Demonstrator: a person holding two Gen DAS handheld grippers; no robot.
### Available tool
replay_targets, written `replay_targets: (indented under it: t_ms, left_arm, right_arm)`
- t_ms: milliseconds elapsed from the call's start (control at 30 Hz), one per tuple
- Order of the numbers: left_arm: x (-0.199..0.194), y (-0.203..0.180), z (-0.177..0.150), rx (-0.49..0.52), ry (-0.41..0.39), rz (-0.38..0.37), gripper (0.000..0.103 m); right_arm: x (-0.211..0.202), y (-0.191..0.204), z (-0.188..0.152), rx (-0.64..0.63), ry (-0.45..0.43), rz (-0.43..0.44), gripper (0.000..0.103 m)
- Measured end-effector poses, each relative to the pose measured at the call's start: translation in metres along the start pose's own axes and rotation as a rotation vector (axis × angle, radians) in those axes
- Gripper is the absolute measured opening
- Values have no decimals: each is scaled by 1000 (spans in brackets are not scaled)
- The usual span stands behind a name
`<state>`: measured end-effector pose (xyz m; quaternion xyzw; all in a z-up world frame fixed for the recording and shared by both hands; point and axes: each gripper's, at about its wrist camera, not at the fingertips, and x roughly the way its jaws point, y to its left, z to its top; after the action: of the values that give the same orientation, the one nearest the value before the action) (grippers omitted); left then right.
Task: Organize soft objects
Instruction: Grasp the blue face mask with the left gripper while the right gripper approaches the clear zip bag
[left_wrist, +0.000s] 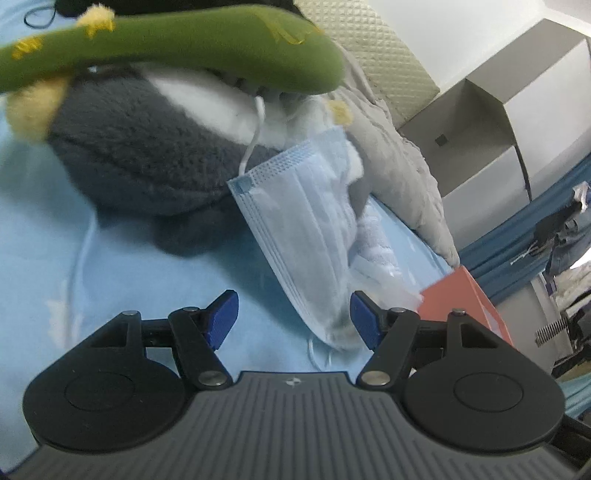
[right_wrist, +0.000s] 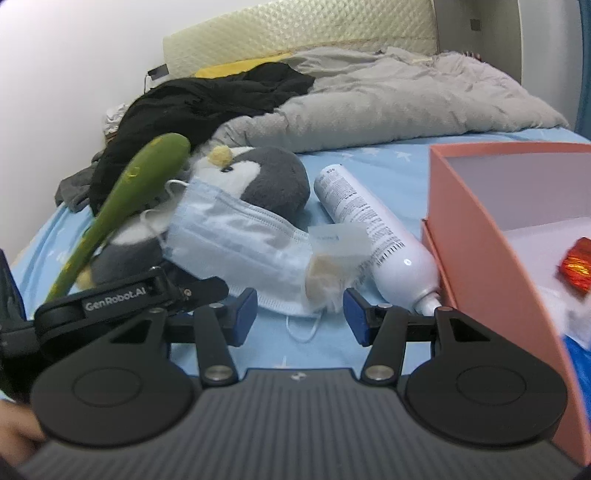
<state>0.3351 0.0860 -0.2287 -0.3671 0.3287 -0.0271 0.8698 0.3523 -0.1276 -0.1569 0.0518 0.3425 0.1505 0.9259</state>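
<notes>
A grey and white plush penguin (right_wrist: 269, 177) lies on the blue bedsheet (right_wrist: 369, 158), also close up in the left wrist view (left_wrist: 140, 147). A green plush stick toy (right_wrist: 125, 199) leans across it (left_wrist: 177, 48). A blue face mask (right_wrist: 240, 240) drapes over the penguin (left_wrist: 303, 236). A small clear packet (right_wrist: 336, 254) rests on the mask's near end. My left gripper (left_wrist: 293, 317) is open, low over the sheet beside the mask's tip; its body shows in the right wrist view (right_wrist: 122, 295). My right gripper (right_wrist: 299, 314) is open and empty, just before the mask.
A white spray can (right_wrist: 373, 229) lies beside a pink open box (right_wrist: 480, 236) holding a red wrapped item (right_wrist: 576, 266). A grey blanket (right_wrist: 388, 99), black clothes (right_wrist: 207, 99) and a cream headboard pad (right_wrist: 295, 33) lie behind. A grey cardboard box (left_wrist: 476, 125) stands beyond the bed.
</notes>
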Motion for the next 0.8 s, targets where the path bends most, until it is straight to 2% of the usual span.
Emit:
replay_targets:
  t_ms: [167, 333, 467, 500, 533, 567, 600, 667, 800]
  left_arm:
    - [24, 5, 5, 4, -10, -26, 71]
    - [36, 11, 8, -53, -48, -46, 71]
    - [39, 16, 14, -118, -48, -59, 71]
    - [39, 15, 15, -112, -58, -56, 71]
    - [43, 13, 18, -66, -52, -29, 71]
    - [45, 12, 22, -31, -43, 1, 70]
    - [44, 14, 24, -31, -46, -1, 70]
    - [46, 18, 25, -69, -48, -29, 70]
    - [48, 21, 22, -91, -76, -42, 70]
  right_arm:
    - [31, -6, 6, 18, 22, 4, 54]
    - [47, -11, 10, 60, 39, 10, 54]
    - [56, -13, 21, 84, 66, -18, 55]
    - [55, -16, 22, 117, 69, -9, 55]
    - [52, -17, 20, 134, 63, 4, 54]
    - [53, -16, 18, 127, 64, 5, 55]
    - [56, -17, 19, 120, 73, 11, 55]
    - [62, -18, 28, 125, 83, 18, 55]
    - [62, -8, 40, 42, 41, 1, 55]
